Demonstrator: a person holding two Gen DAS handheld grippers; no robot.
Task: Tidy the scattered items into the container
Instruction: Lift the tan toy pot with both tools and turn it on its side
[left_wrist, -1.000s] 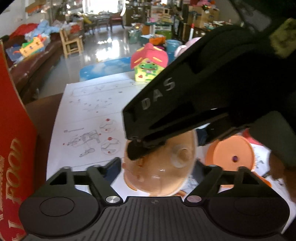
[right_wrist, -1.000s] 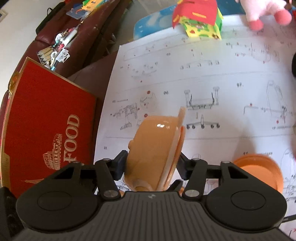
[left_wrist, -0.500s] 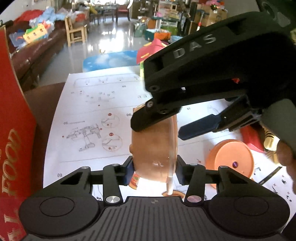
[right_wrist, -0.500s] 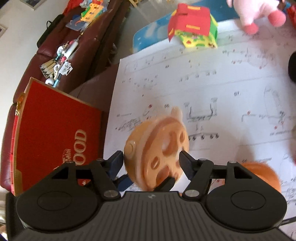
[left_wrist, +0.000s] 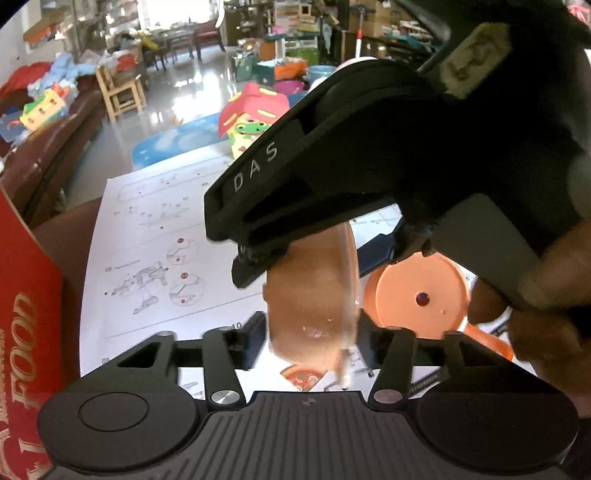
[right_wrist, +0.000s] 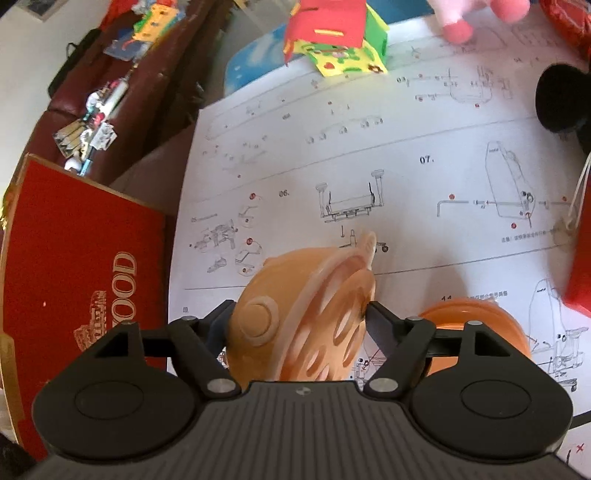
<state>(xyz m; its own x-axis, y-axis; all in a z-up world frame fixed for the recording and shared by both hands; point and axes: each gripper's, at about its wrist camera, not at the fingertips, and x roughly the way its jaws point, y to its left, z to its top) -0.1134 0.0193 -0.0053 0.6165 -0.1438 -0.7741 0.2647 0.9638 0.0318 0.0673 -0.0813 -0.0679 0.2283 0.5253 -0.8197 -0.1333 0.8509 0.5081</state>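
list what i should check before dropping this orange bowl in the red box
1. Orange bowl between right claw pads, jaws opening: ok
2. Left claw straddles the bowl, jaws opening; pad contact: cannot tell
3. Red box in view on the left: ok
4. Box opening visible: not ok, only its printed face shows
5. Orange disc lies flat on the instruction sheet, beside the claws: ok

Wooden chair (left_wrist: 120, 90), sofa (right_wrist: 147, 92), distant clutter.
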